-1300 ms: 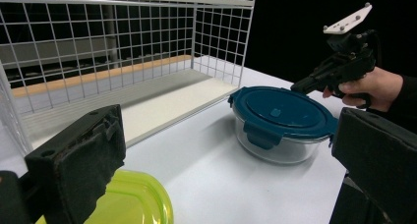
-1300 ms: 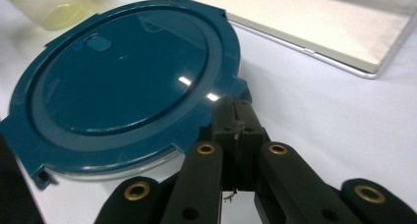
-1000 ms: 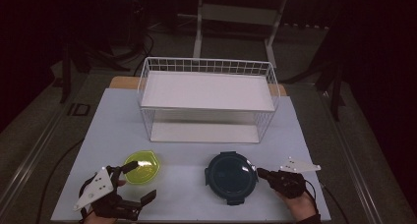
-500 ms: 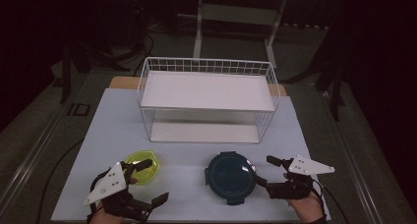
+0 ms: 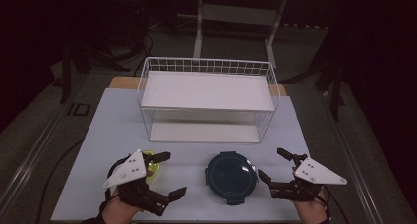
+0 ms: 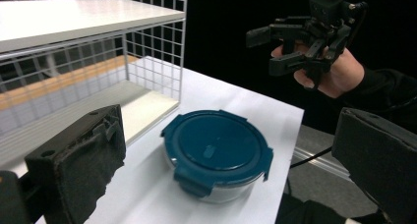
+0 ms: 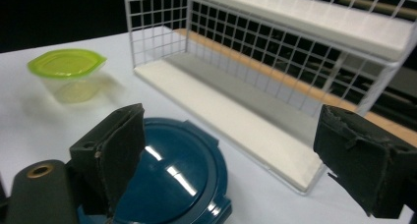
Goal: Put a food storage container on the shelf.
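Observation:
A round container with a dark blue clip-on lid (image 5: 231, 177) stands near the table's front edge, between my two grippers. My left gripper (image 5: 172, 174) is open to its left, jaws pointing at it with a gap between. Behind that gripper stands a small clear tub with a yellow-green lid (image 5: 153, 167), partly hidden. My right gripper (image 5: 271, 163) is open just right of the blue container, not touching it. In the left gripper view the blue container (image 6: 216, 145) lies ahead between the wide jaws, and the right gripper (image 6: 295, 42) hangs beyond it. The right gripper view has the blue lid (image 7: 172, 184) and the yellow-green tub (image 7: 66, 69).
A white wire rack (image 5: 206, 101) with an upper and a lower shelf stands at the back middle of the pale tabletop (image 5: 113, 130), both shelves bare. The same rack (image 7: 275, 62) is close ahead in the right gripper view. Dark floor and stands surround the table.
My left gripper has drawn back from the yellow-green tub toward the front edge. My right gripper has pulled away to the right of the blue container. Both containers stay where they were.

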Demonstrator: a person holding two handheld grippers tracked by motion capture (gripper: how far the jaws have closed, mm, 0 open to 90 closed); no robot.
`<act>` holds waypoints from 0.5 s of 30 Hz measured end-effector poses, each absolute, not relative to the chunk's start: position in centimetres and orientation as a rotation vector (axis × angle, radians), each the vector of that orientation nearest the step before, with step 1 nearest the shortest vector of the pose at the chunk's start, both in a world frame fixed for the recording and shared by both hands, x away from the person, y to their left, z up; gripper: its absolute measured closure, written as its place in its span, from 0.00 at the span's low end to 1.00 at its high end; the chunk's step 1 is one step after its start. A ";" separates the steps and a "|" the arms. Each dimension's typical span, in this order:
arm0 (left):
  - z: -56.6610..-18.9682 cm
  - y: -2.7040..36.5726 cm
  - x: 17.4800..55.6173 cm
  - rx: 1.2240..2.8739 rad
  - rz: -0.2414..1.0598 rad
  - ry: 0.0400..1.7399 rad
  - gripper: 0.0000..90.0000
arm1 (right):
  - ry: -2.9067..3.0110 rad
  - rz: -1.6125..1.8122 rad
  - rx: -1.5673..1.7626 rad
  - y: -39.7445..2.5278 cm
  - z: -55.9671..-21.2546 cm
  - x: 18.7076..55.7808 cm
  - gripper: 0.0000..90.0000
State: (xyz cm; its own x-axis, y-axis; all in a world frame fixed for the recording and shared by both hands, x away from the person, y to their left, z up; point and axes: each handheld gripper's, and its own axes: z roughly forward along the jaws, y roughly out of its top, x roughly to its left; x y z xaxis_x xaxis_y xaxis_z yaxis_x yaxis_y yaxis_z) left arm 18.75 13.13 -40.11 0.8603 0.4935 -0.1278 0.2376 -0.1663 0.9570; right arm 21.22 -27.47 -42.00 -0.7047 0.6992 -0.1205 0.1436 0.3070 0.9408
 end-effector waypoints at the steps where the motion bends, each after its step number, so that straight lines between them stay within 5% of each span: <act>1: -40.0 12.7 19.0 1.765 0.238 0.556 0.00 | 2.045 1.398 0.746 -27.5 -41.9 21.2 0.14; 15: -44.4 8.0 23.1 1.899 0.028 0.765 0.00 | 2.125 1.434 0.790 -28.4 -42.8 21.3 0.23</act>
